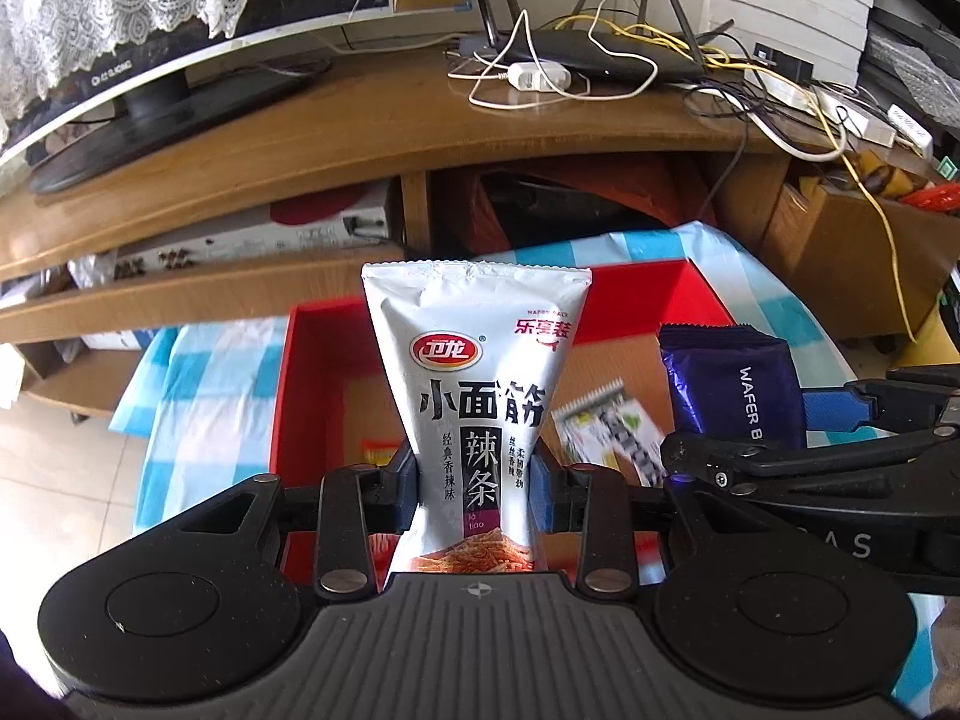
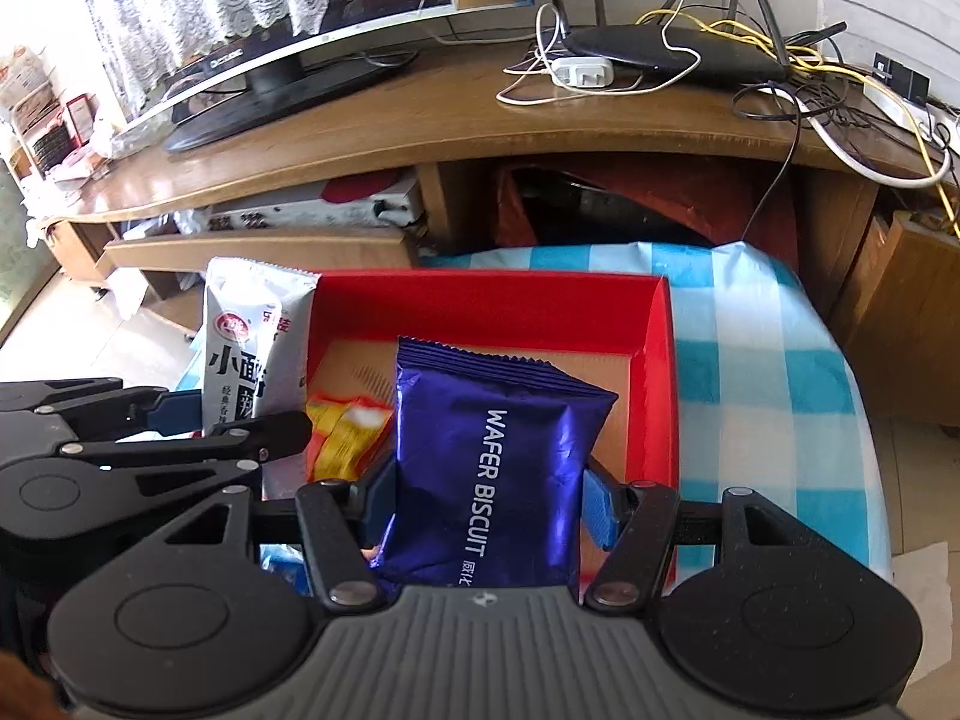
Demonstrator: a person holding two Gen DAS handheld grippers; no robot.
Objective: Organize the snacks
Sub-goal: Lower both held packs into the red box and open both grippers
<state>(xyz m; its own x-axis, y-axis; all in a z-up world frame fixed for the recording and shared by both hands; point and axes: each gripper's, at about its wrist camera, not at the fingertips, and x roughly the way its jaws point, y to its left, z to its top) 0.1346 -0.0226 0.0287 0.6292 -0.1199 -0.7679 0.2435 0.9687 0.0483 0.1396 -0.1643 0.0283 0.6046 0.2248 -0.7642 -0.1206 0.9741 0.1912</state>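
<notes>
My left gripper (image 1: 477, 489) is shut on a white spicy-strip snack packet (image 1: 474, 372), held upright above the red box (image 1: 306, 372). The same packet (image 2: 249, 348) shows at the left of the right wrist view, over the box's left wall. My right gripper (image 2: 489, 504) is shut on a purple wafer biscuit packet (image 2: 492, 456), held over the inside of the red box (image 2: 480, 306). That purple packet (image 1: 729, 381) and the right gripper appear at the right of the left wrist view. Orange-yellow snack packets (image 2: 345, 429) lie on the box floor. A small green-and-white packet (image 1: 606, 429) lies in the box too.
The box stands on a blue-and-white checked cloth (image 2: 762, 360). Behind it is a wooden TV stand (image 1: 372, 120) carrying a monitor (image 1: 138, 60), a black router (image 1: 606, 54) and tangled cables. A tiled floor (image 1: 66, 450) lies to the left.
</notes>
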